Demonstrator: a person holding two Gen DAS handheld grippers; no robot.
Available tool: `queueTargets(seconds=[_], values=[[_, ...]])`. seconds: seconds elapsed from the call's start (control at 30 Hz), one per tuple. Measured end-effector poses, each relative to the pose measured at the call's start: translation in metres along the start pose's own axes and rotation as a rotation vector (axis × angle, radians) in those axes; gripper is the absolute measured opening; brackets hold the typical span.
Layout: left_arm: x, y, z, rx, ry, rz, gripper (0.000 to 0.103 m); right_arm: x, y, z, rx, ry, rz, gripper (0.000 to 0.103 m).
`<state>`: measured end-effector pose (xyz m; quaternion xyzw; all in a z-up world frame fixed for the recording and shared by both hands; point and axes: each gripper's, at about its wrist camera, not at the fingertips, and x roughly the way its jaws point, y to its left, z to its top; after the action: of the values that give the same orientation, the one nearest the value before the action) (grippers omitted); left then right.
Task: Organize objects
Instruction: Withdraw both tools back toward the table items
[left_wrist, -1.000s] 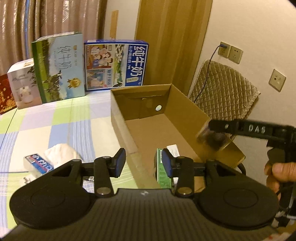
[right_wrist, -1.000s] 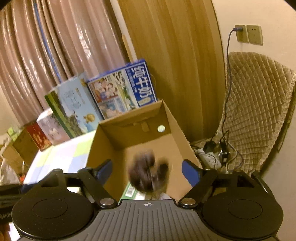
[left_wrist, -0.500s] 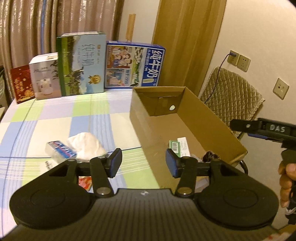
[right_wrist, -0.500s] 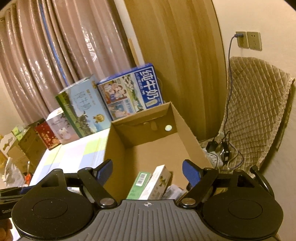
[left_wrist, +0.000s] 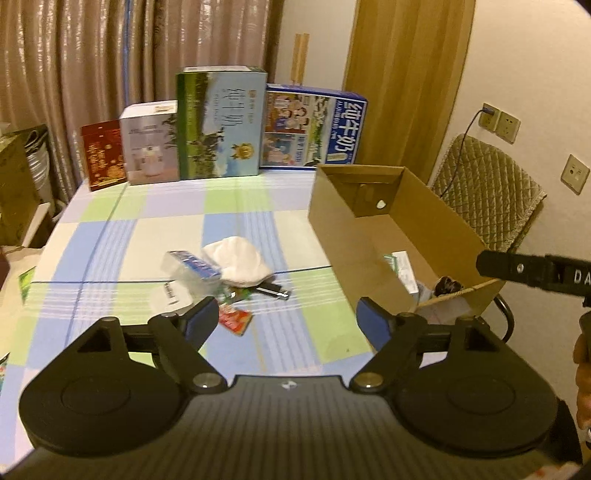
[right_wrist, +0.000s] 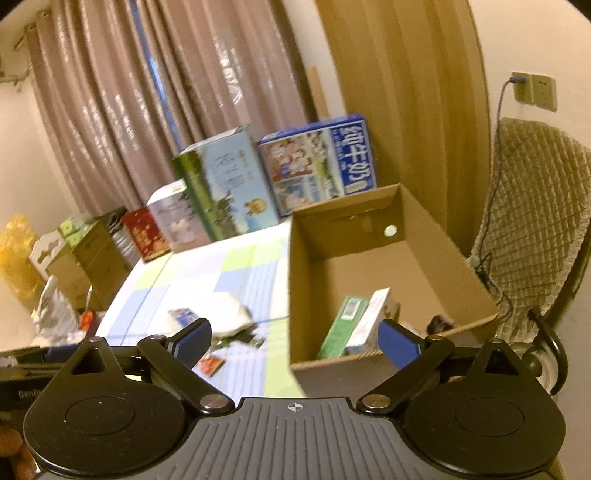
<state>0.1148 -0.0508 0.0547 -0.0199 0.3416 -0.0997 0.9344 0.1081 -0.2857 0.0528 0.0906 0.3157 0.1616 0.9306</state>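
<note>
Fingers spread wide on both my left gripper (left_wrist: 284, 319) and right gripper (right_wrist: 295, 339), nothing held. Item: crumpled white cloth (left_wrist: 236, 261), mid-table on the checked tablecloth (left_wrist: 122, 236), beside a blue-labelled packet (left_wrist: 192, 263). Likely soft, light; I'd pinch a raised fold. Destination: open brown cardboard box (left_wrist: 448, 225), well right.

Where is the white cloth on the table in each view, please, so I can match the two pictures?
Left wrist view: white cloth lies centre, left of the cardboard box.
Right wrist view: white cloth lies lower centre-left, blurred, again left of the box.
Shared landmark: the blue milk carton box behind.
</note>
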Motion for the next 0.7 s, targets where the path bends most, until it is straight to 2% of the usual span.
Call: queueTargets(seconds=[0.4, 0.7], values=[[-0.033, 0.024, -0.015, -0.015, -0.027, 0.051, 0.099, -0.003, 0.037, -0.017, -0.062, 0.023, 0.035, 0.101], [-0.047, 0.049, -0.024, -0.046, -0.023, 0.105, 0.099, 0.003, 0.055, -0.027, -0.082, 0.041, 0.071, 0.101]])
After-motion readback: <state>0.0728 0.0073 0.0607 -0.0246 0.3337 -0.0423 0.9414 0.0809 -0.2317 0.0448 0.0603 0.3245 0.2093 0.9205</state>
